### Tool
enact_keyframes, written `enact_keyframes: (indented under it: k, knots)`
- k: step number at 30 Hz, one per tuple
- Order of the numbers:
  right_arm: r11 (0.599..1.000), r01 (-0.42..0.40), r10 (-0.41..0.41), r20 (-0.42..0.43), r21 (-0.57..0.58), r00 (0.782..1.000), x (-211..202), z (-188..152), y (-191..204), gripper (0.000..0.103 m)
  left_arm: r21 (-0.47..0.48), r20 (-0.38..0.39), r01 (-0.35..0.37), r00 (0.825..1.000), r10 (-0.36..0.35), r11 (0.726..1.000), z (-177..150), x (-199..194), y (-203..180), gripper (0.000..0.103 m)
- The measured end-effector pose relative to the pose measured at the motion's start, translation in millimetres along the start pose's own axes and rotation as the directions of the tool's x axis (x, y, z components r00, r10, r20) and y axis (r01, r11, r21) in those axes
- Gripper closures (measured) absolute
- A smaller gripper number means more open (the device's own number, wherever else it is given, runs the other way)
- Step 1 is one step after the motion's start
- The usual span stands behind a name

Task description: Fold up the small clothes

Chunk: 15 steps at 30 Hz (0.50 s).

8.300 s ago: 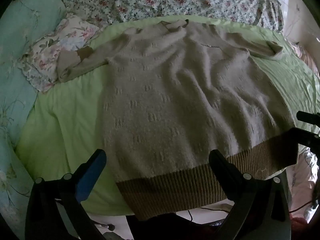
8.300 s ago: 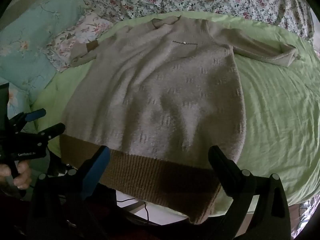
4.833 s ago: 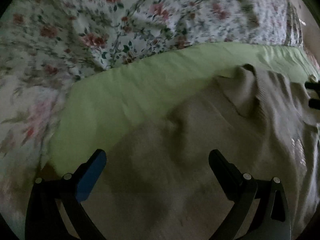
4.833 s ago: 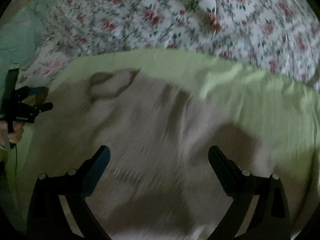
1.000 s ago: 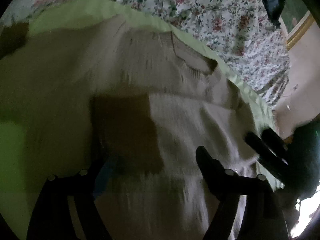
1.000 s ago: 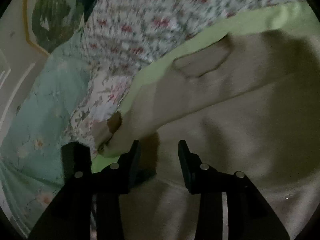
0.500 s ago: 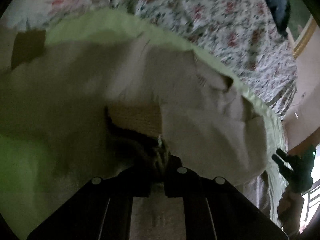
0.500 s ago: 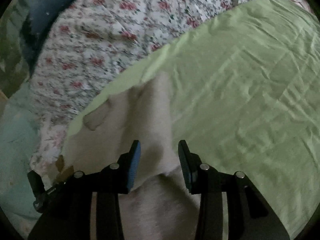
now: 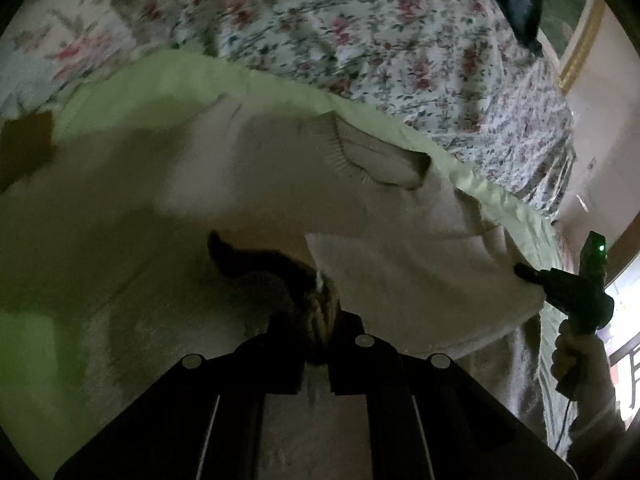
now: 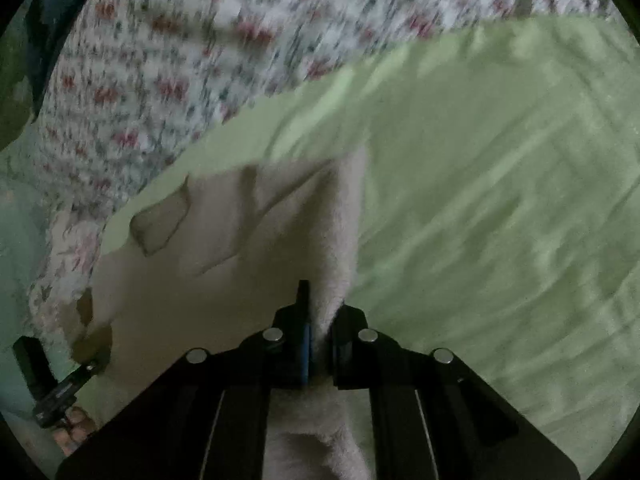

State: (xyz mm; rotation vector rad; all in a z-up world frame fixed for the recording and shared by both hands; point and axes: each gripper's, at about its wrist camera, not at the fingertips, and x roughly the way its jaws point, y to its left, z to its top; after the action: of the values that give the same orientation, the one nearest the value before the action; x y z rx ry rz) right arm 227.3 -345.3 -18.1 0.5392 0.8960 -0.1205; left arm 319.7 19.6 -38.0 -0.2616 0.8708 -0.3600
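sweater [image 9: 200,208] is lying across the bed [image 10: 500,200] — left gripper [image 9: 320,316] is pinching its brown cuff, right gripper [image 10: 320,320] is clamping the side fold, neckline sitting ahead.

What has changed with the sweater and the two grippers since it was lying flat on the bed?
The sweater no longer lies flat: a sleeve with a brown cuff has been folded in over the body. Both grippers, open then, are now shut on it: the left gripper at that cuff, the right gripper on the sweater's edge beside the green sheet. The sheet and the floral quilt stayed.
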Motion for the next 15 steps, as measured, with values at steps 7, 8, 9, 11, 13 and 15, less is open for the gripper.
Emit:
enact_keyframes:
  k: [7, 8, 9, 11, 13, 15]
  knots:
    - [0.990, 0.137, -0.138, 0.034, 0.020, 0.990, -4.8, -8.8, -9.1, 0.083, 0.020, -0.024, -0.008, 1.000, 0.008, 1.000, -3.8, 6.9, 2.1, 0.096]
    - [0.992, 0.124, -0.126, 0.072, 0.022, 0.989, -16.1, -10.6, 1.4, 0.082, 0.021, -0.023, -0.006, 1.000, 0.006, 1.000, -4.2, 5.7, 1.9, 0.096]
    - [0.996, 0.090, -0.089, 0.099, -0.003, 0.991, -29.0, -12.7, 15.1, 0.082, 0.023, -0.024, -0.006, 1.000, 0.007, 1.000, -4.3, 5.7, 1.5, 0.096]
    - [0.994, 0.029, -0.022, 0.070, -0.107, 0.997, -39.5, -14.0, 46.9, 0.080, 0.027, -0.026, -0.014, 1.000, 0.014, 1.000, -4.7, 4.9, 2.1, 0.096]
    - [0.991, 0.032, -0.031, 0.011, -0.132, 0.999, -31.0, -17.3, 58.3, 0.079, 0.022, -0.020, -0.021, 1.000, 0.021, 1.000, -6.2, 1.6, 6.8, 0.096]
    - [0.984, 0.133, -0.136, -0.010, -0.122, 0.991, -24.7, -18.3, 53.5, 0.078, 0.013, -0.024, -0.020, 0.999, 0.021, 1.000, -8.9, -1.1, 13.3, 0.095]
